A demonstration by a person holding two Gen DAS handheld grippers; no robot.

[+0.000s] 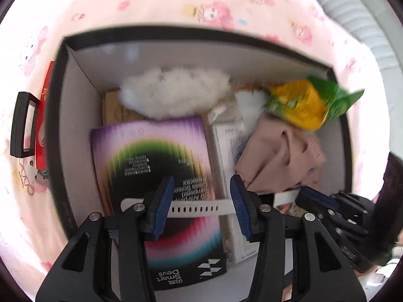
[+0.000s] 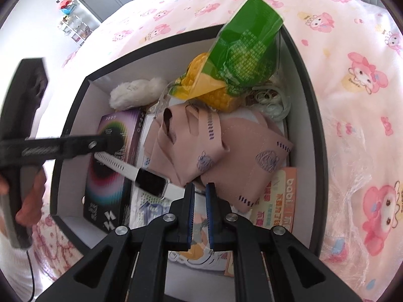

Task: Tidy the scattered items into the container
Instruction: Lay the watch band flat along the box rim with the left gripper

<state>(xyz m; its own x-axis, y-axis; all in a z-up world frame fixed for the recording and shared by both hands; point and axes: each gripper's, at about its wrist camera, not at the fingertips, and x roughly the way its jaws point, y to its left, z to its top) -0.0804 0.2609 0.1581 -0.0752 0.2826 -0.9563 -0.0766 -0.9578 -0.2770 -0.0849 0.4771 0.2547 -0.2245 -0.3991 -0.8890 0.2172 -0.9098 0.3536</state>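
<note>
White and perforated, the strap of a smartwatch (image 2: pixel 151 181) lies slanted across the purple screen-protector box (image 1: pixel 161 188) inside the black box (image 2: pixel 311 115) with pale inner walls; the dark watch face rests just off the purple box's edge, beside the pink face masks (image 2: pixel 214 148). The left claw (image 1: pixel 201 209) hangs over that strap with its blue-padded jaws spread well apart, one on either side of the strap's length, and whether the pads touch it cannot be told. The right claw (image 2: pixel 200 216) sits low over the near end of the black box, its jaws drawn close with only a narrow gap, and nothing is seen pinched between them.

Around the watch, the black box is crowded: a white fluffy pad (image 1: pixel 173 93) at the far end, a green and yellow snack bag (image 2: pixel 234 68) leaning up on the far rim, a tangle of pale rubber bands (image 2: pixel 269 98) beneath it, and an orange printed packet (image 2: pixel 279 196) against the right wall. The black box stands on a bed covered with a pink cartoon-print sheet (image 2: pixel 352 75). Outside its left wall, in the left wrist view, a red packet (image 1: pixel 42 125) and a small black frame (image 1: pixel 22 123) lie on the sheet.
</note>
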